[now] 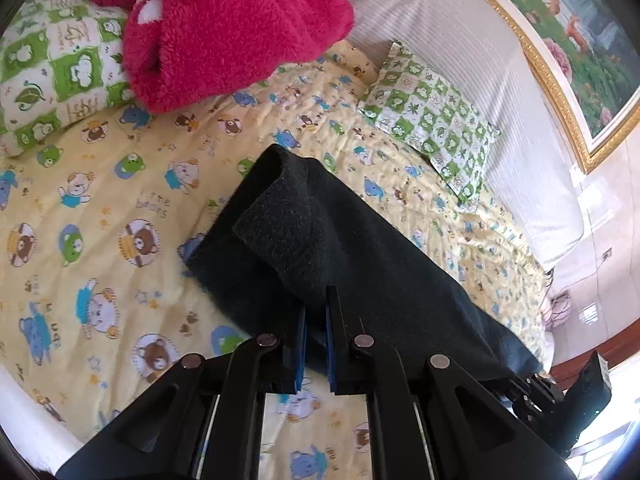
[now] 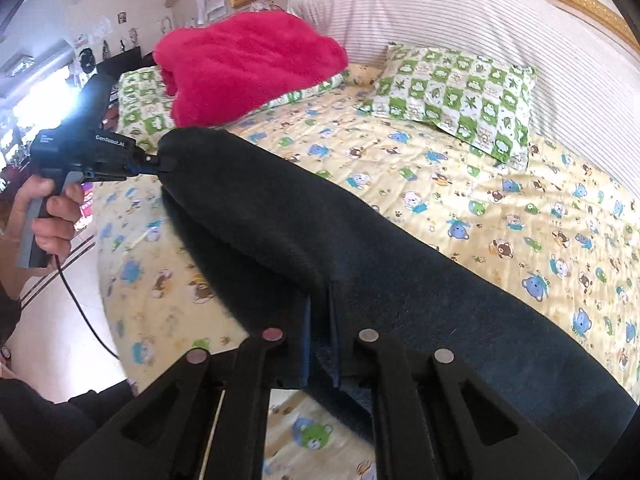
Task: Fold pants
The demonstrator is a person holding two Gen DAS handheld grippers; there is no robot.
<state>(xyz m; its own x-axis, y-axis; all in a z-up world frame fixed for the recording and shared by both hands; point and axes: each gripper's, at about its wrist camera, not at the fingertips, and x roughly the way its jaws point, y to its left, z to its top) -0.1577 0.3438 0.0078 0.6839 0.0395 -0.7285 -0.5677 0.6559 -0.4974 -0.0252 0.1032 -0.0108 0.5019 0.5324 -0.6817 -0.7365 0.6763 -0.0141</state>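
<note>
We have the dark pants [image 2: 360, 256] stretched between our two grippers above the bed [image 2: 460, 200], across its near side, with the far edge of the cloth trailing onto the bear-print sheet. The left gripper [image 1: 316, 312] has its blue pads pinched tight on one end of the fabric, nothing else between them. The right gripper [image 2: 320, 308] is clamped just as tightly on the other end. From the right wrist view we can see the left gripper [image 2: 160, 166] out toward the bed's left edge, biting a corner of the cloth, with the hand [image 2: 48, 216] on its handle.

To make this fold clean, we judge that both ends should travel together and level, so the span stays taut and the edge does not sag in the middle. We should carry the held edge over toward the far hem lying nearer the green pillow [image 2: 456, 100], line up the corners before lowering, and let go only once the cloth rests flat. The red fleece [image 2: 248, 68] sits by the head of the bed, well clear
</note>
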